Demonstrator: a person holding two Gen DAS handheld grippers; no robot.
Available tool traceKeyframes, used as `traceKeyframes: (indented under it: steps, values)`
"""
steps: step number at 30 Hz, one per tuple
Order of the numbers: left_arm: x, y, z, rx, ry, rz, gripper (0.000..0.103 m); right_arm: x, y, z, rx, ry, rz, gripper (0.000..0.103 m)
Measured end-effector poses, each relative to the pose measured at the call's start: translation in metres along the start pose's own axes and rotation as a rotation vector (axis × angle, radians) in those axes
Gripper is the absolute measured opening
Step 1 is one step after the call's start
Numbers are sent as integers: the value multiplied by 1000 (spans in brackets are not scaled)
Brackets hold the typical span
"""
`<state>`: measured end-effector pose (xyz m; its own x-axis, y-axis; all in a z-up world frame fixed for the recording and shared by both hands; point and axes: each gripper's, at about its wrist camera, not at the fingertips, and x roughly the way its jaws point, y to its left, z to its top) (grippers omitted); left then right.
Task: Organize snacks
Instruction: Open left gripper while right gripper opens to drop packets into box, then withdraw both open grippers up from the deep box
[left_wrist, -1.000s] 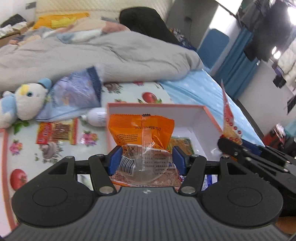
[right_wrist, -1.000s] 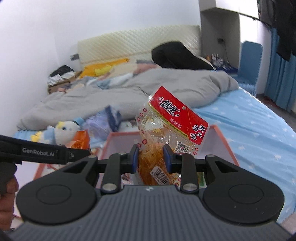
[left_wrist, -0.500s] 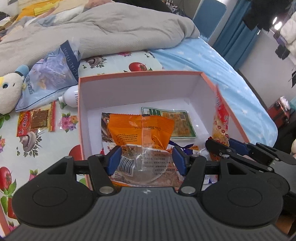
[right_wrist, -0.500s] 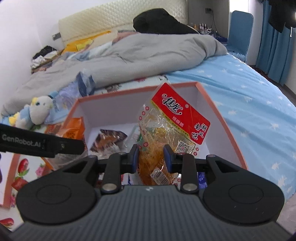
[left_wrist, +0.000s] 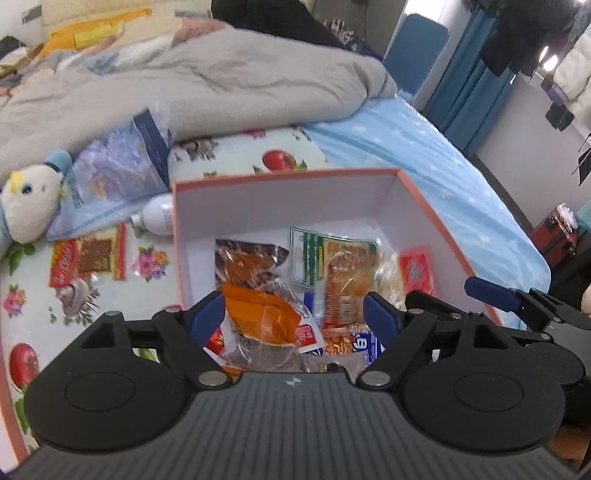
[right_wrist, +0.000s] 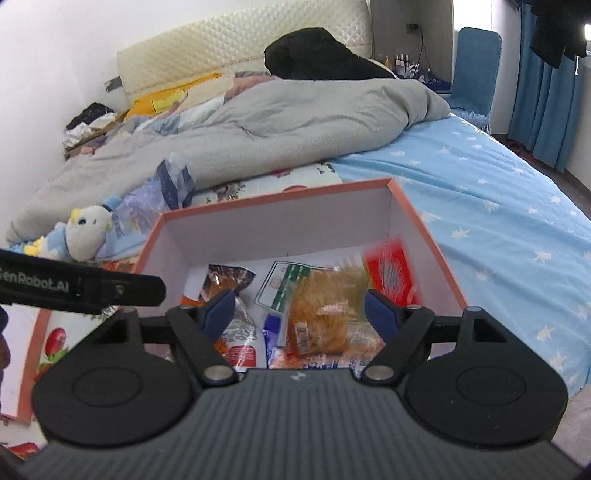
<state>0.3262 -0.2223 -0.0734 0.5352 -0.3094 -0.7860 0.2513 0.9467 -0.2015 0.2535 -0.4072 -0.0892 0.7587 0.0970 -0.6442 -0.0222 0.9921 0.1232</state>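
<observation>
An open box (left_wrist: 280, 199) with an orange rim and white walls lies on the bed. Over its near end my left gripper (left_wrist: 293, 314) has its jaws opening. The orange snack bag (left_wrist: 262, 317) lies loose between them among the snacks, touching neither pad. My right gripper (right_wrist: 299, 310) is beside it, jaws also opening. The clear bag of yellow snacks with a red label (right_wrist: 332, 314) is blurred below them, free of the pads. A right gripper finger (left_wrist: 491, 293) shows at the box's right side. A left gripper finger (right_wrist: 110, 291) crosses the box's left rim.
In the box lie a green-and-white packet (left_wrist: 310, 254) and a dark brown packet (left_wrist: 247, 262). Left of it on the flowered cloth are a red packet (left_wrist: 88, 258), a white bottle (left_wrist: 159, 218), a blue tissue pack (left_wrist: 118, 166) and a plush toy (left_wrist: 29, 206). A grey duvet (left_wrist: 184, 85) lies behind.
Both grippers came down over the box and opened. The orange bag left the left pads and the red-label bag left the right pads, both dropping into the box.
</observation>
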Motion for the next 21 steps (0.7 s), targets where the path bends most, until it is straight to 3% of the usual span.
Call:
traceKeyframes:
  steps: [13, 21]
  values:
    - [-102, 33, -2, -20, -189, 49, 85, -61, 37, 22, -14, -146, 57, 79]
    - [-150, 72, -30, -69, -234, 89, 85, -91, 73, 20, -47, -211, 125, 79]
